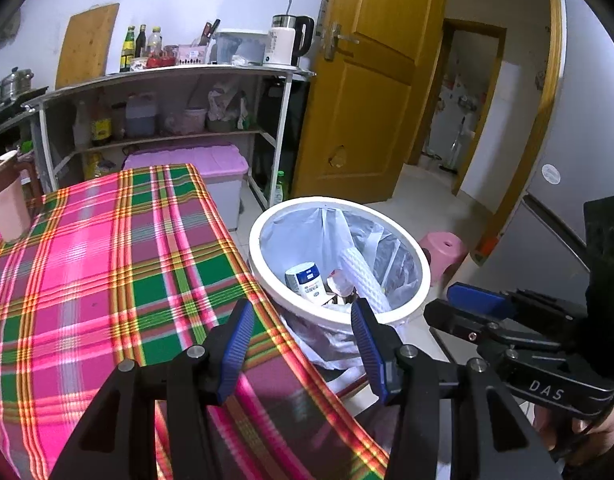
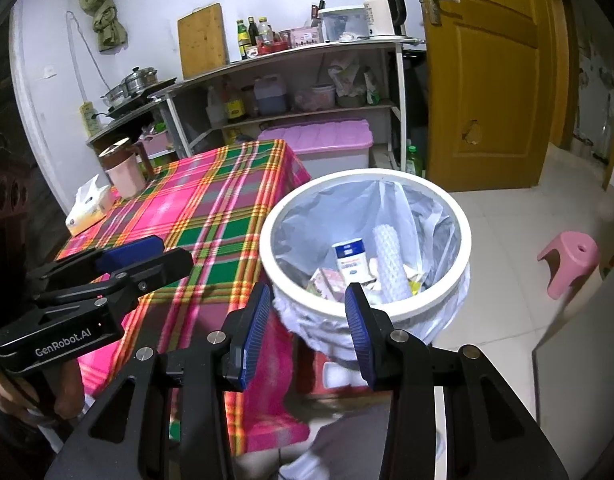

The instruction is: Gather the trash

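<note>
Right wrist: bin [image 2: 447, 200] beyond empty gripper [image 2: 305, 320].

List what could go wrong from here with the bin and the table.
1. The trash bin stands right against the table edge; a knock from either empty, open gripper could tip it.
2. The foam sleeve stands tall among the trash and might catch a gripper reaching in.
3. The pink pitcher near the table edge could be bumped.

White lined bin [image 2: 447, 300] beside table holds bottle [image 2: 350, 261], foam sleeve [image 2: 389, 256]
</note>
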Available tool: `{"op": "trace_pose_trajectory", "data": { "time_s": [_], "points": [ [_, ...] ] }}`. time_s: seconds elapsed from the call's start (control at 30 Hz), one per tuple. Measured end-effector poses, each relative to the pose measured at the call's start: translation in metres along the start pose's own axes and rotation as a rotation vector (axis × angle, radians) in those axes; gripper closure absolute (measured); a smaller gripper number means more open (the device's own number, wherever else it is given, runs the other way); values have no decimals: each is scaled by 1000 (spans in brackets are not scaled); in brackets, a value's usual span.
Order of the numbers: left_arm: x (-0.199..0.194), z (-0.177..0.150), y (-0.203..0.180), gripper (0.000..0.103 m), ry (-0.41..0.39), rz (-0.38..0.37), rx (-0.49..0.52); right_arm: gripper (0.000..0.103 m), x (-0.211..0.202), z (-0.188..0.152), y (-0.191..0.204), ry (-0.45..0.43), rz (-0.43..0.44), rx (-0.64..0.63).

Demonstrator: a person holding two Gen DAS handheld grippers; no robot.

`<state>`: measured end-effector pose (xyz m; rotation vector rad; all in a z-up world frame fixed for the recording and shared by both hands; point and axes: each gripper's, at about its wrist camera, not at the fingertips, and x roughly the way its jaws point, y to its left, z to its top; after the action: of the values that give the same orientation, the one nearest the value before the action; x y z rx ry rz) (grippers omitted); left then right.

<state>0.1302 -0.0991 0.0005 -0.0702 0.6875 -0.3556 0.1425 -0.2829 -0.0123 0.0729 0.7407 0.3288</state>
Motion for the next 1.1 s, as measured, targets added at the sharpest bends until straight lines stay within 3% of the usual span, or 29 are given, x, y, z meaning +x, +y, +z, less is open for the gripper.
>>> {"op": "trace_pose_trajectory", "data": {
  "time_s": [0.4,1.1],
  "points": [
    [-33,-15,1,53,-27,31,-21,62,-22,-16,15,-15,9,-24],
    [-38,-20,4,53,-30,49,-29,62,-25,-19,18,-16,10,-27]
  ]
}}
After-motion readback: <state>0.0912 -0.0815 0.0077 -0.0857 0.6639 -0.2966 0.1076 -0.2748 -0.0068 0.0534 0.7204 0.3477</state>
